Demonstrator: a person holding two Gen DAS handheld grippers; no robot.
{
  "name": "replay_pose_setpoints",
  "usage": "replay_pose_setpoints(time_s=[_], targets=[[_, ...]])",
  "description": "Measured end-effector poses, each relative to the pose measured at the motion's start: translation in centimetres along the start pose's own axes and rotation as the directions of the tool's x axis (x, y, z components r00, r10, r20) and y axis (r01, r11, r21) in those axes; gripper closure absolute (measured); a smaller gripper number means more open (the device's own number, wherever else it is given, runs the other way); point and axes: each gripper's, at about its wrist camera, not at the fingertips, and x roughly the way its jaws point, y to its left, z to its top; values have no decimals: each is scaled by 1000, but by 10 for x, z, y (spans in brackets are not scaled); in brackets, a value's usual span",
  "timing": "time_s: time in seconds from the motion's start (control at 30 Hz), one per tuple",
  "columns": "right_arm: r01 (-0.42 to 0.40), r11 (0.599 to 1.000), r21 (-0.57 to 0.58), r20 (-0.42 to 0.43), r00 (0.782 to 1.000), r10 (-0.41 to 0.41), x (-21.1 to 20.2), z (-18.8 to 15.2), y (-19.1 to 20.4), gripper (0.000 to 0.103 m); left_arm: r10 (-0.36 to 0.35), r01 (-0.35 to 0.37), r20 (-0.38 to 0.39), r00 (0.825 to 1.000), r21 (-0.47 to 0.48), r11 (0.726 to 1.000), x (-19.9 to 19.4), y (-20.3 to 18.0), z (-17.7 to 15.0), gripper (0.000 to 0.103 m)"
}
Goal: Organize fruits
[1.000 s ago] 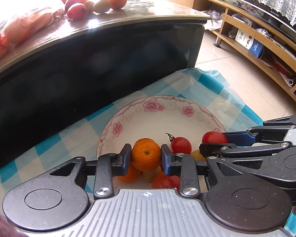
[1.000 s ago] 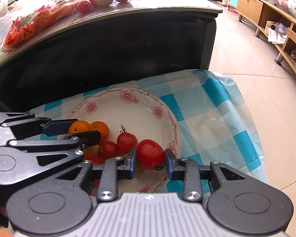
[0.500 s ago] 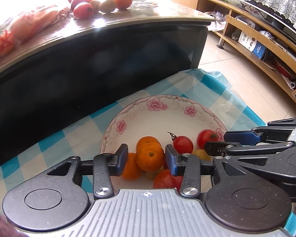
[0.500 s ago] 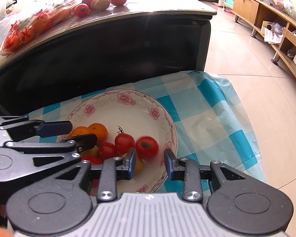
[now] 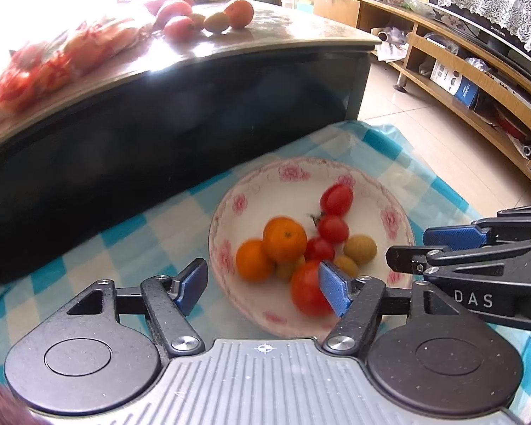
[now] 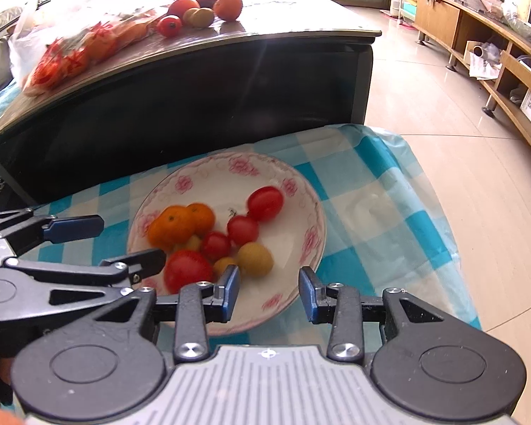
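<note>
Both claws gape empty above the floral plate [image 6: 311,212] – left gripper [image 5: 263,287]; right gripper [image 6: 269,292]. The left's finger hides part of the big tomato [image 5: 308,292]; the fruit is blurred.

Glossy glazed ceramic plate [image 6: 311,212], smooth shiny tomatoes [image 6: 265,202], dimpled matt oranges [image 6: 171,228], thin checked plastic-looking cloth [image 6: 382,219], polished stone-like counter [image 6: 283,24], glossy floor tiles [image 6: 478,184]

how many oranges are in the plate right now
2, touching, on the left side of the plate: a front orange and another orange just behind it. More could hide under the pile.
</note>
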Motion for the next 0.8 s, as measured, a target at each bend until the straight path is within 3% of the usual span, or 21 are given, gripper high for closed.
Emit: replay_pose_setpoints(time_s=[0.3,0.8], targets=[[7,1000,-23,-8,1000,-7,-14,-23,14,62,28,-28,2,1000,9,1000,-16,-1,-26,24],[8,1000,-9,5,1000,-8,-20,-31,18,62,77,-77,39,996,1,997,-29,-4,-35,21]])
